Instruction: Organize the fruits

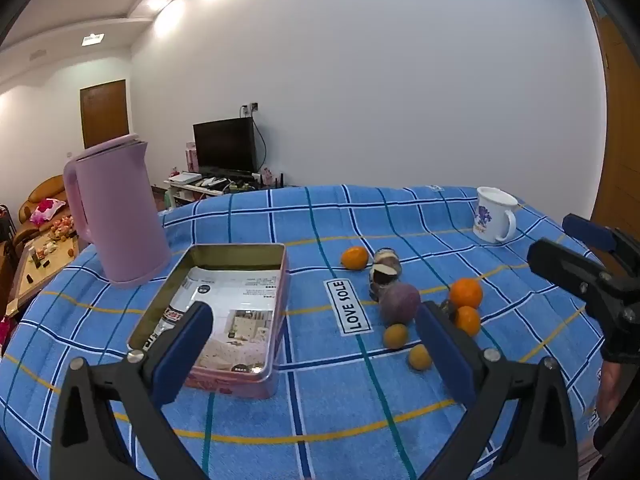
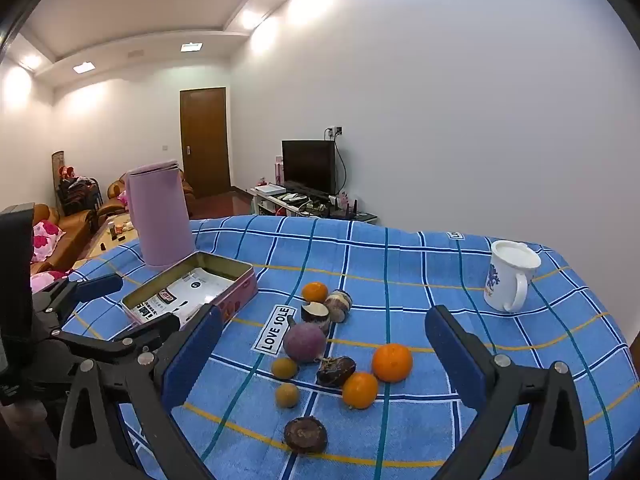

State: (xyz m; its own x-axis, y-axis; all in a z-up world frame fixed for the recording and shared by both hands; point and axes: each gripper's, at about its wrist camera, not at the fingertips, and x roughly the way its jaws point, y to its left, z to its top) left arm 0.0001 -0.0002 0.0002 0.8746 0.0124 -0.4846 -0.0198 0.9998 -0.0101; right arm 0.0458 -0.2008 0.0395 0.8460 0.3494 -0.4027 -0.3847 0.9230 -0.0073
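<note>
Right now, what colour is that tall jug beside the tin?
Pale purple-pink jug, lid included; clearest in the left wrist view.

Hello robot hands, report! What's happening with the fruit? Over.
Left gripper and right gripper open, empty. Fruits loose on the blue cloth, pink tin holds none. Nothing in the way.

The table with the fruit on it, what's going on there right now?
A person holds a claw in each hand above a table covered by a blue checked cloth. Both the left claw and the right claw are open and hold nothing. Small oranges, a purple round fruit and some darker pieces lie loose on the cloth. A pink tin beside them has no fruit in it yet. A pink kettle and a white mug stand further back.
</note>
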